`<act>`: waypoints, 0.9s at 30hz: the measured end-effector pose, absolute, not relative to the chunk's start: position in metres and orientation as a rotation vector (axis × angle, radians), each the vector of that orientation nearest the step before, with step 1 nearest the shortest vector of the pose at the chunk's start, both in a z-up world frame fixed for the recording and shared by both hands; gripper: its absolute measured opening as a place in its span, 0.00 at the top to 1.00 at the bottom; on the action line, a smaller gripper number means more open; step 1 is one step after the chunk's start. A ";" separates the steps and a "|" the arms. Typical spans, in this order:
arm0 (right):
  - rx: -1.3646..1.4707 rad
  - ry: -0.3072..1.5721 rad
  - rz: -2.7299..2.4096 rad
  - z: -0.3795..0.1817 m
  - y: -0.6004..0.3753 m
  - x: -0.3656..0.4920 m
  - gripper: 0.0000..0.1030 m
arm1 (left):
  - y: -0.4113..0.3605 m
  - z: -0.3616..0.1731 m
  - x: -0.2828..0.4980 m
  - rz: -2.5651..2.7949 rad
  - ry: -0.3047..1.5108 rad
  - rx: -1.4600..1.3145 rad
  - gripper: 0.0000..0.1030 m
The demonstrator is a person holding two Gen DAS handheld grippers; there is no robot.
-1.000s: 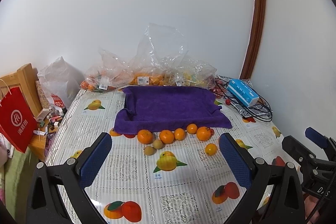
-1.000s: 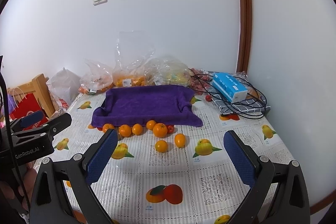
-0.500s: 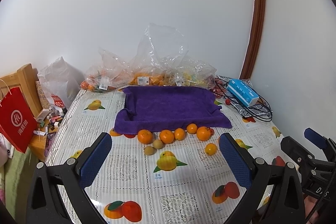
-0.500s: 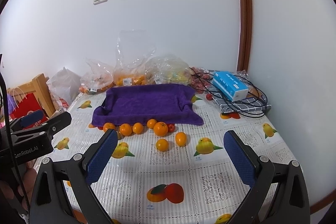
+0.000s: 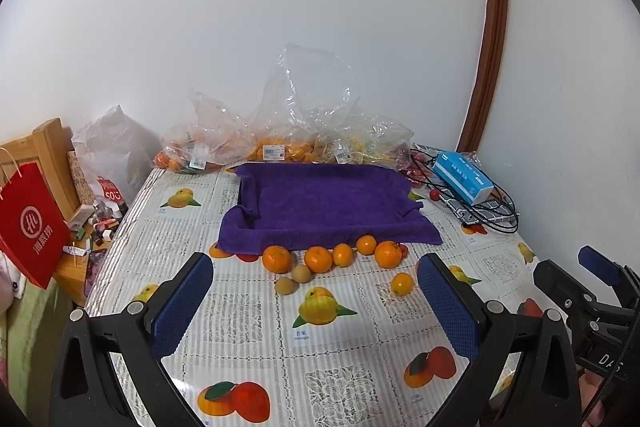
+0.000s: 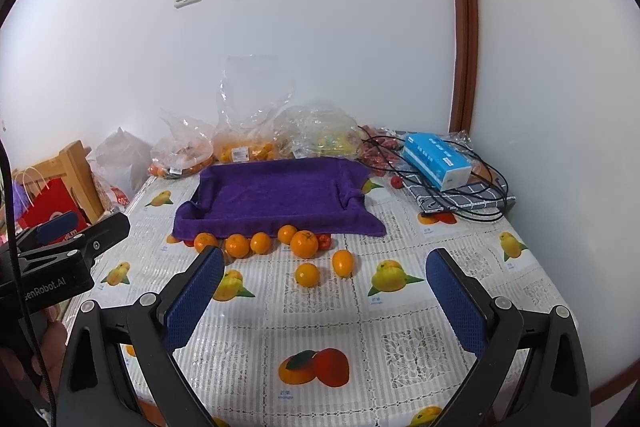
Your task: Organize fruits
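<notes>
A purple towel-lined tray (image 5: 328, 203) (image 6: 276, 195) sits mid-table. Along its front edge lies a row of several oranges (image 5: 318, 259) (image 6: 304, 243), with a small red tomato (image 6: 324, 241) beside them. Two small brown fruits (image 5: 301, 273) lie just in front in the left wrist view. Two loose small oranges (image 6: 307, 274) lie nearer in the right wrist view; one shows in the left wrist view (image 5: 401, 283). My left gripper (image 5: 316, 303) is open and empty, above the table short of the fruit. My right gripper (image 6: 320, 301) is open and empty, likewise short of it.
Clear plastic bags of fruit (image 5: 280, 147) (image 6: 248, 143) stand behind the tray against the wall. A blue tissue box (image 5: 462, 177) (image 6: 436, 163) lies on cables and a grey pad at the right. A red paper bag (image 5: 32, 223) and clutter stand off the table's left edge.
Both views have shifted only slightly; the right gripper has crept a little closer to the fruit. Nothing was grasped or moved.
</notes>
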State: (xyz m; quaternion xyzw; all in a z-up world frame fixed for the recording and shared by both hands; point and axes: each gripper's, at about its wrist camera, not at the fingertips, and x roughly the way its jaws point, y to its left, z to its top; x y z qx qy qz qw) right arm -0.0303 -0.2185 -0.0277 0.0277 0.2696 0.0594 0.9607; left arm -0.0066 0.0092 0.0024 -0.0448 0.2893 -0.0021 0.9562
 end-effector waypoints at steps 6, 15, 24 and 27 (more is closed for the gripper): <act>0.051 0.547 0.114 -0.029 -0.219 -0.030 0.02 | 0.009 0.002 -0.006 0.001 0.586 -0.087 0.00; 0.010 0.557 0.115 -0.028 -0.214 -0.010 0.02 | 0.009 -0.004 0.006 0.007 0.610 -0.082 0.00; -0.015 0.628 0.134 -0.052 -0.210 0.020 0.02 | 0.018 -0.025 0.031 0.067 0.646 -0.062 0.00; -0.015 0.638 0.170 -0.069 -0.211 0.028 0.02 | 0.021 -0.037 0.041 0.043 0.666 -0.056 0.00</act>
